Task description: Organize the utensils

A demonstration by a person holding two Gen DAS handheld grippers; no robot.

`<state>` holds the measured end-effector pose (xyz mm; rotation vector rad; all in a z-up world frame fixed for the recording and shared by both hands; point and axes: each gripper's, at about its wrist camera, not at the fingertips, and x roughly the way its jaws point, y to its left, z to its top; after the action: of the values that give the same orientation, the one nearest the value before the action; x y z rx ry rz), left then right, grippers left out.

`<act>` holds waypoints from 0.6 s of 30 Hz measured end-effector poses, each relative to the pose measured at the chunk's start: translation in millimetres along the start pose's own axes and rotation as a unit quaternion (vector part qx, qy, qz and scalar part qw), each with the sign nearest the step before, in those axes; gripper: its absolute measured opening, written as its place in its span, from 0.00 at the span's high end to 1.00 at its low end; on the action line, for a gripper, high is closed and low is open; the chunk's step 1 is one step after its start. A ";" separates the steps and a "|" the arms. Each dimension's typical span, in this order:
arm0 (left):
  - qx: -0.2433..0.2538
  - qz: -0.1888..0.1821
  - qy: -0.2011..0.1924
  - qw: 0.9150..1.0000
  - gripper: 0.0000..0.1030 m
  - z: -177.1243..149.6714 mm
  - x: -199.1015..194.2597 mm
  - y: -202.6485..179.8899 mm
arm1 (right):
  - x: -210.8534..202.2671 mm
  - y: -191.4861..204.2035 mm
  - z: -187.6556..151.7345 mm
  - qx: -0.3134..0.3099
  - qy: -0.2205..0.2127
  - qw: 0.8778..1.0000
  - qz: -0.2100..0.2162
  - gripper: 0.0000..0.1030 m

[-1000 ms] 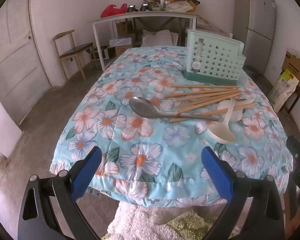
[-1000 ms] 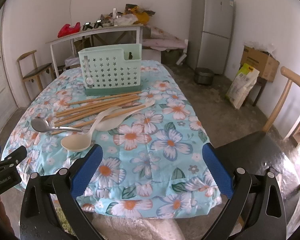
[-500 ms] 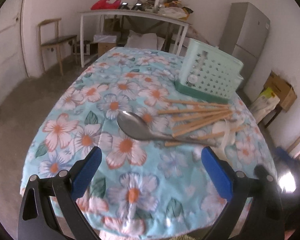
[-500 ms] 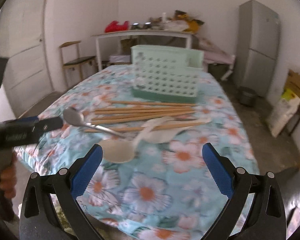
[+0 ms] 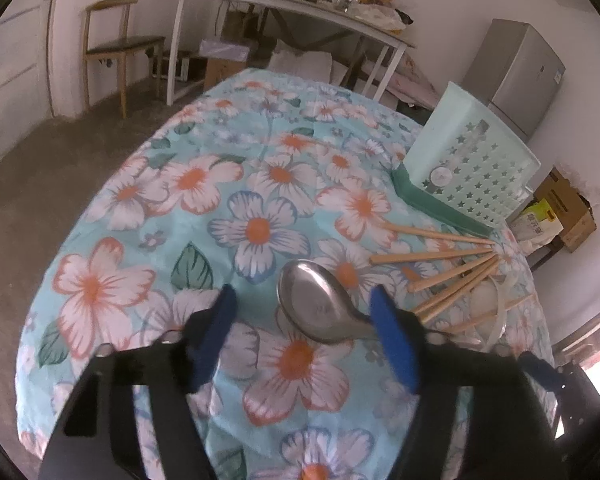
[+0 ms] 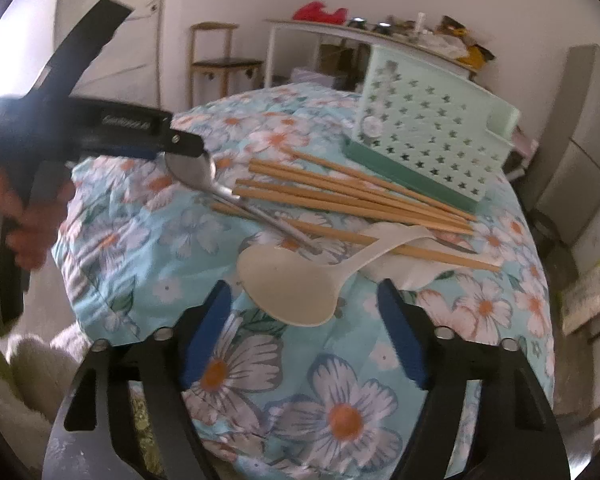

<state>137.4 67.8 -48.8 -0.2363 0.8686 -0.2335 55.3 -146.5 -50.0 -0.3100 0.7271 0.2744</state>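
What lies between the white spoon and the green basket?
A fan of wooden chopsticks separates the white spoon from the green basket, clearest in the right wrist view.

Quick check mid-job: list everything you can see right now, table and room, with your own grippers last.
metal spoon: one, silver, bowl between the left jaws
plastic spoons: two, cream, near table edge
chopsticks: a bundle, wooden, fanned beside the spoons
utensil basket: one, mint green, behind the chopsticks
tablecloth: blue floral
chair, side table, fridge: background
left gripper: jaws just closing, not yet pressing
right gripper: jaws just closing around cream spoon, apart from it
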 end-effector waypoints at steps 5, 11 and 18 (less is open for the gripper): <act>-0.016 -0.009 0.015 1.000 0.67 3.7 10.6 5.6 | 5.7 4.6 -0.8 -0.041 -0.002 0.999 0.004 0.51; -0.038 -0.018 0.018 0.999 0.90 8.6 12.1 12.2 | 17.0 10.4 -3.7 -0.061 0.009 0.998 0.017 0.82; -0.040 -0.026 0.008 0.999 0.96 11.2 -9.0 8.7 | -0.1 5.8 -0.6 -0.051 -0.022 0.998 0.014 0.92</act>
<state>141.3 79.9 -37.9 -0.3327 0.8897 -0.2498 52.8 -141.4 -51.4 -0.3887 0.6768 0.3448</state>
